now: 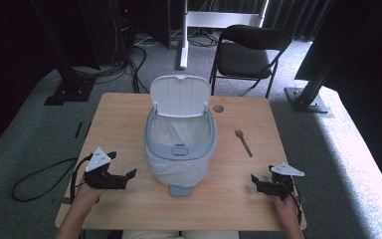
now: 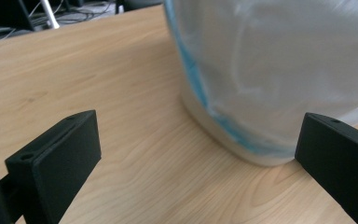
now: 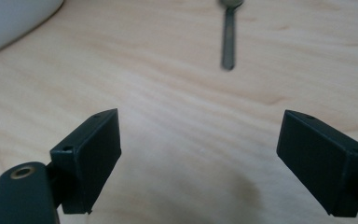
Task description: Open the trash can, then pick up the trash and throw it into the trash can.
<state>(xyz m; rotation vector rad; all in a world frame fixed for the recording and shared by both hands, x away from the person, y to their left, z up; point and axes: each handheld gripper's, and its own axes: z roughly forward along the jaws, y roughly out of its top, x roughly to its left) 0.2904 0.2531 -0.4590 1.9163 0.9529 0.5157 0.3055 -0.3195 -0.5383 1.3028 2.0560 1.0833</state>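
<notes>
A: Grey plastic, that was the bin (image 1: 180, 144), standing mid-counter with its white lid (image 1: 180, 95) tipped up at the back and a pale liner bag (image 1: 179, 130) inside it.

B: And the spoon (image 1: 243, 141)?

A: It lay flat on the wooden counter (image 1: 124, 114), to the right of the bin and apart from it, handle pointing toward the near edge.

B: Where were the 2 tools?

A: The left tool (image 1: 121, 174) sat near the bin's lower left side, jaws spread wide with nothing between them; in the left gripper view the bin's base (image 2: 242, 140) showed just ahead. The right tool (image 1: 258, 185) rested near the counter's front right corner, jaws also apart and empty, with the spoon's handle (image 3: 229, 42) well ahead of it.

B: Anything beyond?

A: A black chair (image 1: 248, 52) on the carpet behind the counter.
</notes>
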